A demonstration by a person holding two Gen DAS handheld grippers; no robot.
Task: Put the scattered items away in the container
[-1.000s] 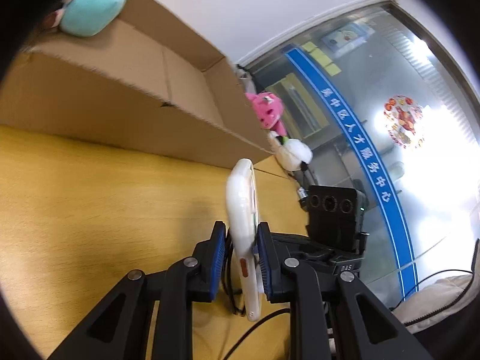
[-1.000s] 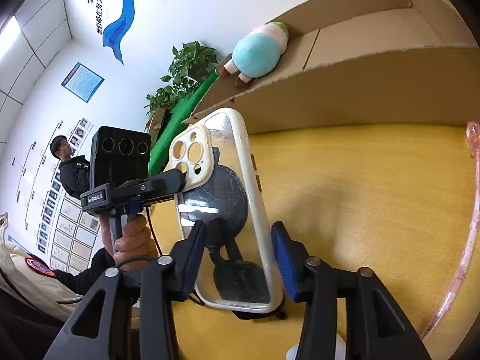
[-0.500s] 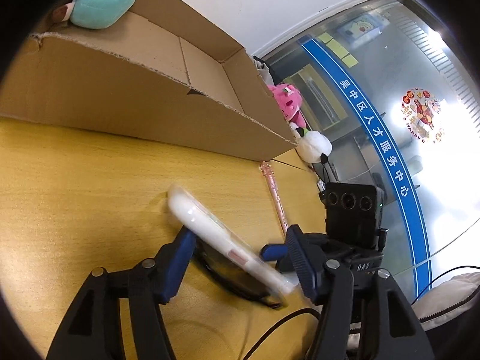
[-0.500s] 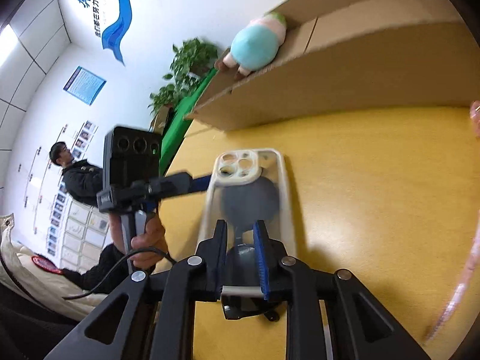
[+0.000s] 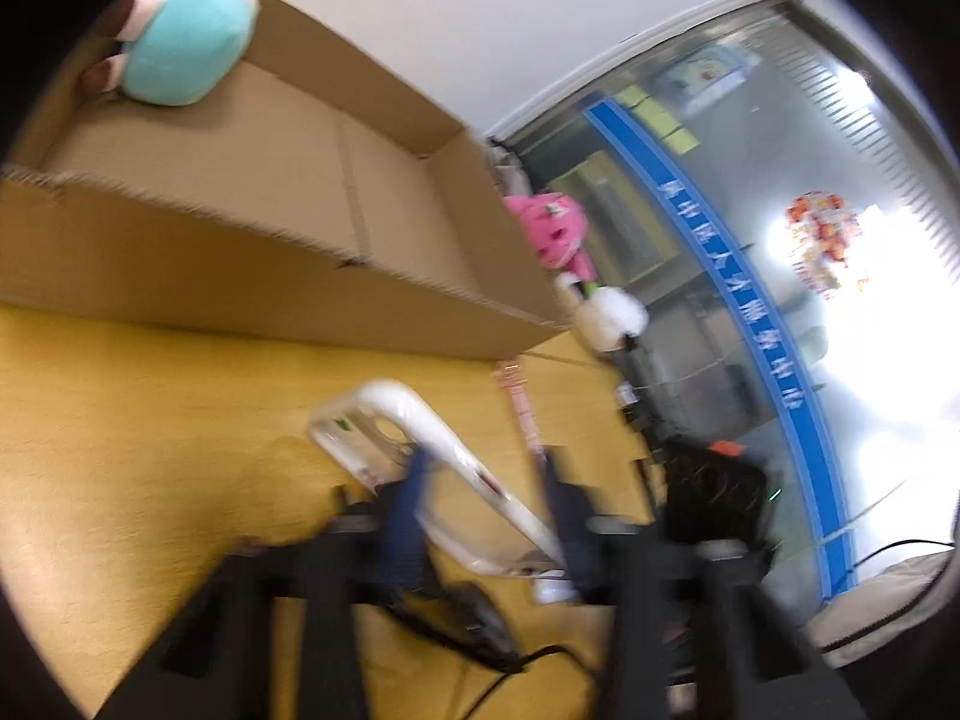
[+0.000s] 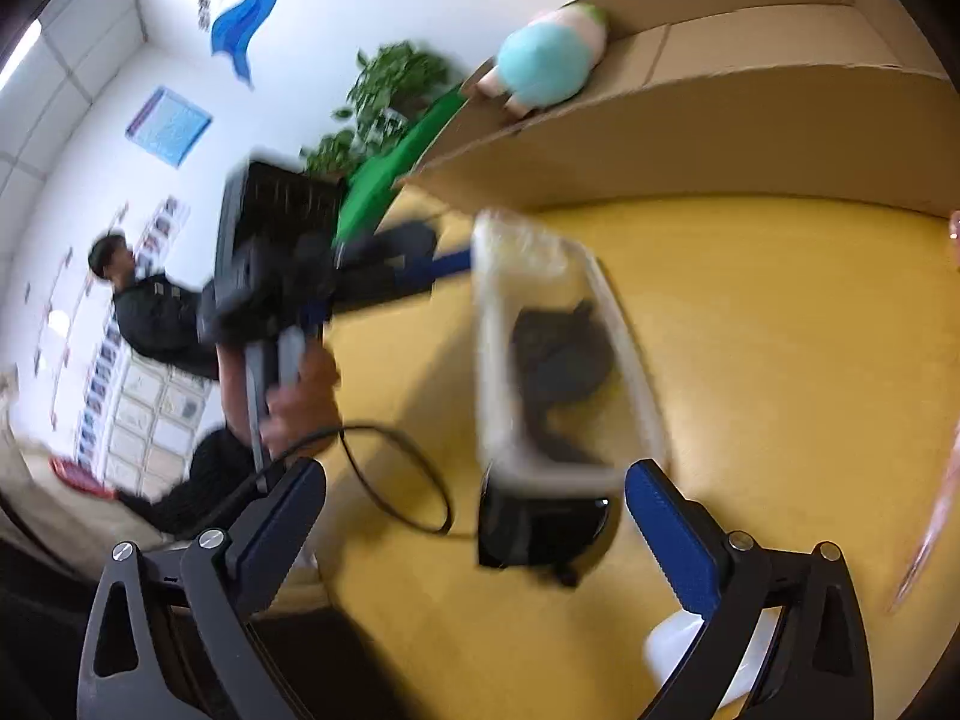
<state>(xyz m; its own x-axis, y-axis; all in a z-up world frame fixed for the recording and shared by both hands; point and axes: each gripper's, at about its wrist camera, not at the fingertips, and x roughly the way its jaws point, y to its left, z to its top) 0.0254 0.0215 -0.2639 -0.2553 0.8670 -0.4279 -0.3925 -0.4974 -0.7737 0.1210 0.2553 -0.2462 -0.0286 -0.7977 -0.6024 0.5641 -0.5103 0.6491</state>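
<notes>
Right wrist view: right gripper (image 6: 471, 474) jaws opening wide, nothing between them. Motion-smeared left gripper (image 5: 486, 480) jaws are closing onto the clear phone case (image 6: 540, 276), just outside the cardboard box (image 6: 720, 138), its far wall cut off.

the right tool (image 6: 474, 531) has two black angular arms with open cut-outs, silver screw heads at the joints, and blue ribbed pads (image 6: 672, 534) on the inner faces of its fingers. the left tool (image 5: 489, 516), blurred in its own view, shows the same black arms and dark blue pads. from the right wrist view its body is a black boxy housing on a grey handle (image 6: 264, 378), with a thin black cable (image 6: 396, 474) looping away below. a dark sleeve (image 6: 198, 480) covers the arm.
</notes>
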